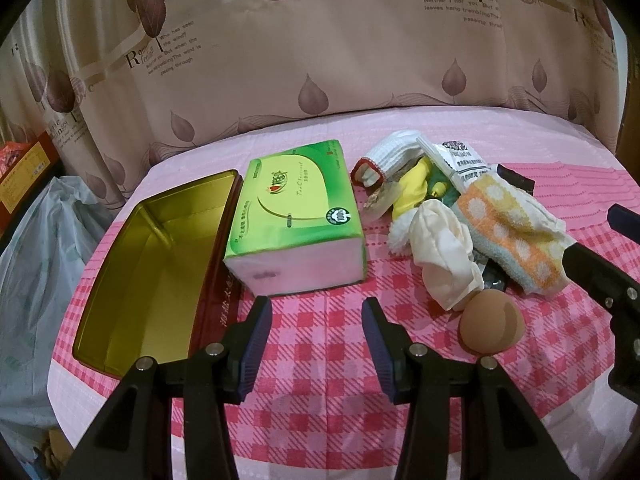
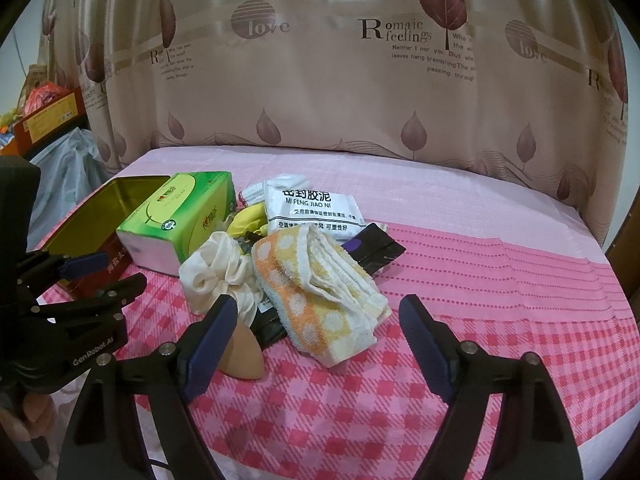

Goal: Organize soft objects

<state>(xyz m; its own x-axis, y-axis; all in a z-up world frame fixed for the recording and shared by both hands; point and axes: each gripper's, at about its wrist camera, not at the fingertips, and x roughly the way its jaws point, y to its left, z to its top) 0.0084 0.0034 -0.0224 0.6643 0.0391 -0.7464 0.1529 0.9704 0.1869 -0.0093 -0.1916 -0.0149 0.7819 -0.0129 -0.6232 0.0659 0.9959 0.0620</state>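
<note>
On the pink checked cloth lies a heap of soft things: an orange-and-yellow dotted towel (image 2: 316, 300), a cream scrunchie (image 2: 216, 272), a white ribbed sock (image 1: 384, 160) and a brown egg-shaped sponge (image 1: 490, 326). Left of the heap stand a green tissue pack (image 1: 296, 216) and an open tin (image 1: 160, 264) with a bare gold inside. My left gripper (image 1: 316, 308) hangs open over the cloth just before the tissue pack, holding nothing. My right gripper (image 2: 318, 308) is open with the towel's near end between its fingers, pads apart from it. The sponge (image 2: 244, 356) sits half hidden behind its left finger.
A white sealing-putty packet (image 2: 312, 208) and a black packet (image 2: 376, 248) lie in the heap. A leaf-printed curtain (image 2: 320, 80) hangs right behind the table. A plastic bag (image 1: 44, 248) and a red box (image 1: 24, 168) are off the left edge.
</note>
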